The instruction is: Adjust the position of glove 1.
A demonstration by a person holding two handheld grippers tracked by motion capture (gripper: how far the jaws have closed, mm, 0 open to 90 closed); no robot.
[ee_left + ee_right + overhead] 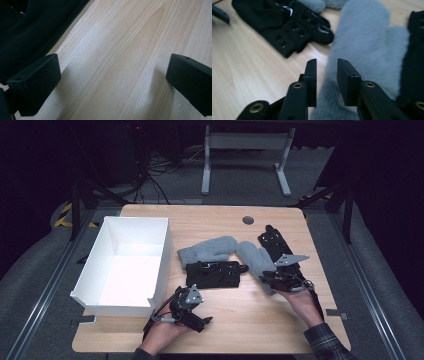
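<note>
Grey mitten (256, 261) lies on the desk (280, 320) right of centre, between the black glove (215, 273) and a second black glove (277, 246) at the far right; another grey mitten (207, 249) sits just behind the middle black glove. White box (125, 265) stands at the left, open top, nothing visible in it.

Right gripper (327, 72) hangs over the near end of the grey mitten (364, 47), its fingers (348, 80) parted by a narrow gap, nothing pinched between them; fur shows below the gap, and we can't tell whether the tips touch it. Left gripper (112, 82) rests low over bare desk near the box's front corner, fingers (37, 82) spread wide, holding nothing.

Risks as we see them:
- gap is narrow, so a close may nip only fur pile, and the mitten slips out on the lift
- second black glove touches the mitten's right edge, so a deep or off-line bite could drag it along
- mitten is limp, so a hold at one end lets the rest hang and catch the box rim
- middle black glove lies near, so a sweep toward the box could shove it
</note>
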